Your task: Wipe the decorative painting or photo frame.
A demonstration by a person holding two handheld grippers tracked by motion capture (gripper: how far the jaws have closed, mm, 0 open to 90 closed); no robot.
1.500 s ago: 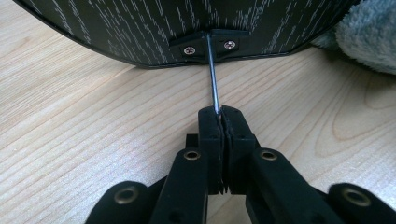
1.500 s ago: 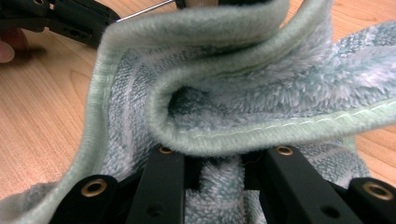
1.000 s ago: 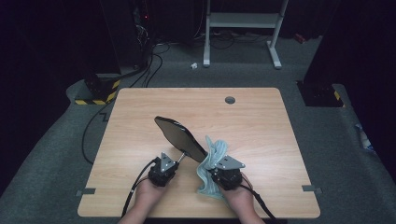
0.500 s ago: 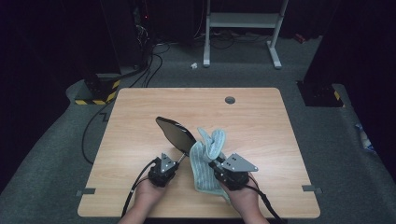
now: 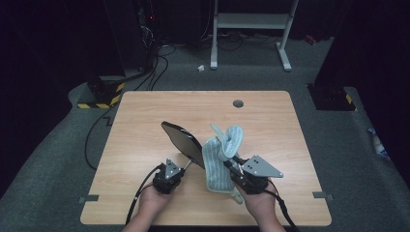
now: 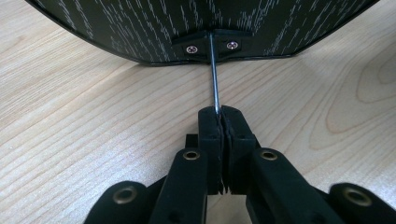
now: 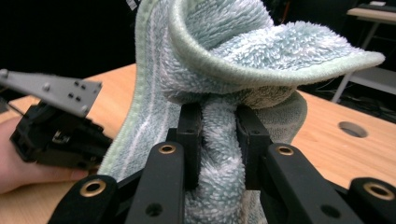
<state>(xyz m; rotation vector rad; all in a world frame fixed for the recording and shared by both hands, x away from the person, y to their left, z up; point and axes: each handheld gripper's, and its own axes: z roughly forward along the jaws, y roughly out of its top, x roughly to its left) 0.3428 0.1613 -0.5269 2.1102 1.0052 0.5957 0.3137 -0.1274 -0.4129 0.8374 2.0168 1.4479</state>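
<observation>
No readable text, labels, brands or numbers on anything in view.

From my high view the table (image 5: 145, 125) is evenly lit from above while the room around it falls off into near black, and the picture is soft and low in detail. My left gripper view is bright and sharp on the wood grain, with the near jaws slightly blurred. In my right gripper view the cloth (image 7: 243, 42) is well lit against a dark background.
</observation>
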